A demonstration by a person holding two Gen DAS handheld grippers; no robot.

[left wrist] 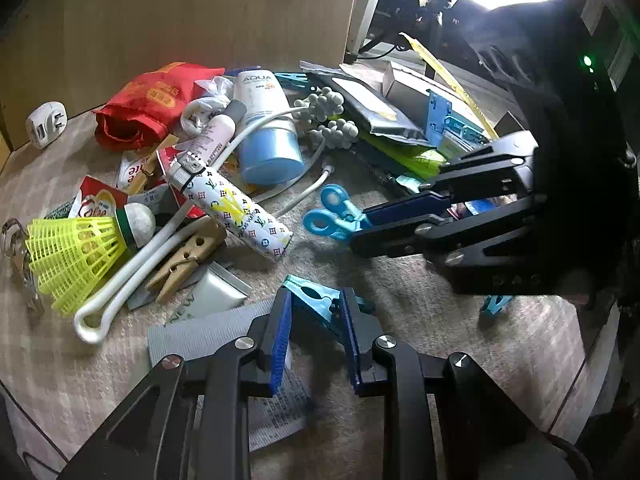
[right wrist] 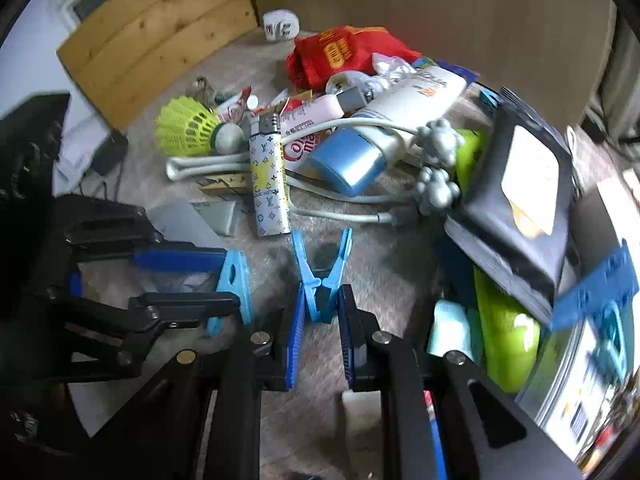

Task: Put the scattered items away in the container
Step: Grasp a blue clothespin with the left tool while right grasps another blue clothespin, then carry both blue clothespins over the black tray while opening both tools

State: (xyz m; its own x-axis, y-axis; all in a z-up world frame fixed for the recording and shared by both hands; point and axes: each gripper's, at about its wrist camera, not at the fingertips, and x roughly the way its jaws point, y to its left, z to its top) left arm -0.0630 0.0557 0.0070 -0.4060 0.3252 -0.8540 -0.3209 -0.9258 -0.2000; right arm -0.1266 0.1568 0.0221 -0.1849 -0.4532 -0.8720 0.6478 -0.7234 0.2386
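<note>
Clothespegs of blue plastic are in both tongs: the left gripper [left wrist: 316, 320] has its pads pressed on one peg [left wrist: 316, 298] lying on the pale cloth [left wrist: 420, 320], and the right gripper [right wrist: 320, 316] is clamped on another peg [right wrist: 320, 280] beside the patterned lighter [right wrist: 269, 184]. No container shows in either view. Best to grip firmly and lift straight up, clear of the white cable [left wrist: 296, 196].
</note>
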